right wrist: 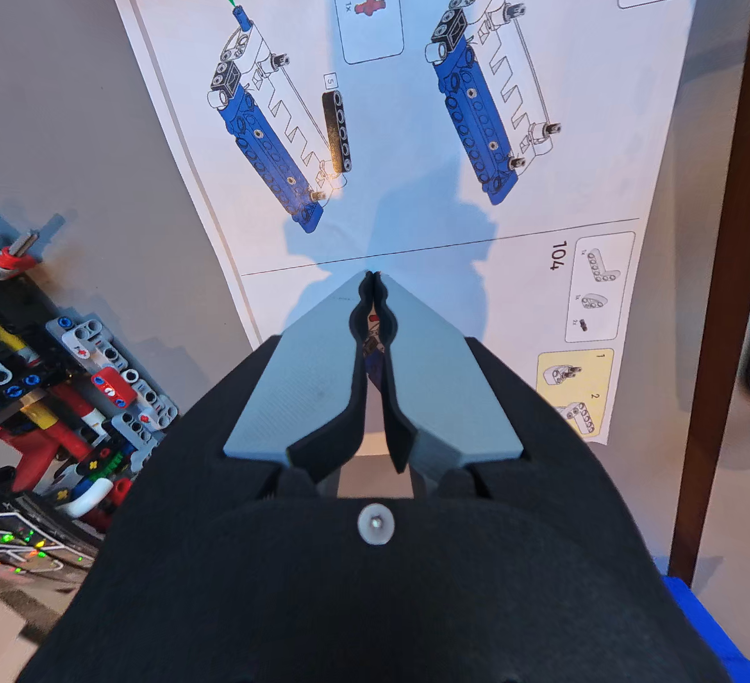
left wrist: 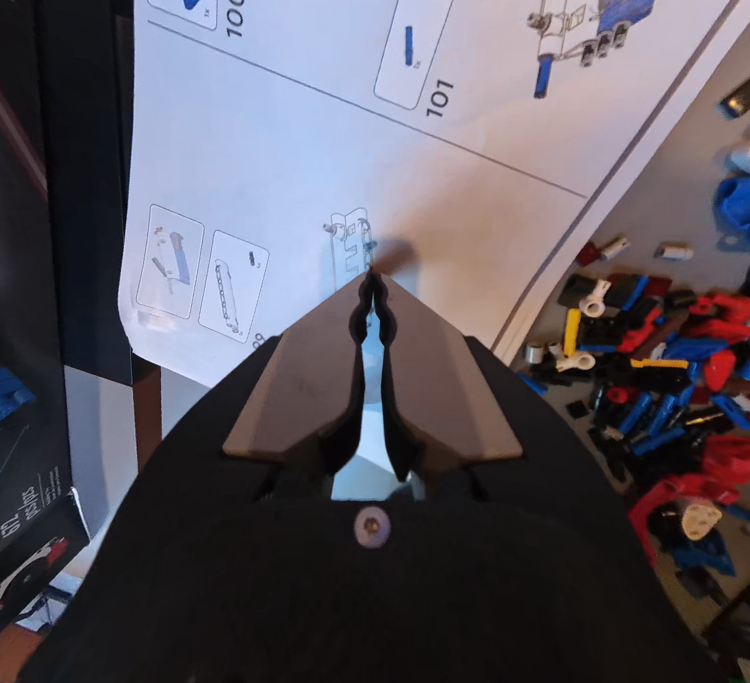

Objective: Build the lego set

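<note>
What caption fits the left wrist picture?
Left gripper, fingers shut, over the open instruction booklet, loose lego pieces piled to the right.

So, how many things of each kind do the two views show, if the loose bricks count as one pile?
Grippers: 2, the left gripper and the right gripper, both shut
Instruction pages: 2, the left page and the right page
Loose brick pile: 1
Part-built model: 1
Dark box: 1
Total: 7
</note>
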`<action>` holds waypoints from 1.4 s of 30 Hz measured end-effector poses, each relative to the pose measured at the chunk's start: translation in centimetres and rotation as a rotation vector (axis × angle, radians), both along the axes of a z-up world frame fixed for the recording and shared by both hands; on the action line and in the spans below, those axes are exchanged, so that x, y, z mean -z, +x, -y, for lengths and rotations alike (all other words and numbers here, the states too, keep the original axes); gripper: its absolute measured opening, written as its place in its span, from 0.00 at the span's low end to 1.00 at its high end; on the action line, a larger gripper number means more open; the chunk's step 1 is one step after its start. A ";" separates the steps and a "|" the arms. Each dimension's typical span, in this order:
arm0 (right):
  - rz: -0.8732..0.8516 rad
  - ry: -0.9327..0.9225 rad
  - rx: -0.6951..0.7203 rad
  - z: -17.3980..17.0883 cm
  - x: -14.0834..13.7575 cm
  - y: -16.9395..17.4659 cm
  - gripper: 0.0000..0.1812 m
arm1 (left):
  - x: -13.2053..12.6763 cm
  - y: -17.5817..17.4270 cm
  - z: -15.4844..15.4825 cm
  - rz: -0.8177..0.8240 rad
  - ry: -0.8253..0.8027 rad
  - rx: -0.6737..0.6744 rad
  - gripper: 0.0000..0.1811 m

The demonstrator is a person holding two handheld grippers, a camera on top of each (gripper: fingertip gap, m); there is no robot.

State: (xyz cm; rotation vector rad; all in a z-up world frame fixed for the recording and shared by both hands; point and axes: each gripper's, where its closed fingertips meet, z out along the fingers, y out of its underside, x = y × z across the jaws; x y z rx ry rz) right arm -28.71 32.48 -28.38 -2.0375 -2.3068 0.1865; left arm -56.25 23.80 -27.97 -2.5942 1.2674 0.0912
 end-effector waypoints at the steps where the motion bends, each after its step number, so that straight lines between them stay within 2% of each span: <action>1: 0.008 -0.004 -0.004 0.0 0.0 0.0 0.00 | 0.0 -0.2 0.1 -0.006 -0.006 0.002 0.00; 7: 0.041 -0.070 0.027 0.0 0.0 0.0 0.00 | 0.0 -1.8 1.0 -0.079 -0.030 0.056 0.00; 16: 0.044 -0.073 0.028 0.0 0.0 0.0 0.00 | 0.0 -1.9 1.1 -0.005 -0.176 -0.006 0.00; 27: 0.002 -0.069 0.041 0.0 0.0 0.0 0.00 | 0.0 -2.0 1.2 -0.133 -0.175 0.036 0.00; 42: -0.023 -0.129 0.063 0.0 0.0 0.0 0.00 | 0.0 -2.0 1.2 -0.084 -0.227 0.001 0.00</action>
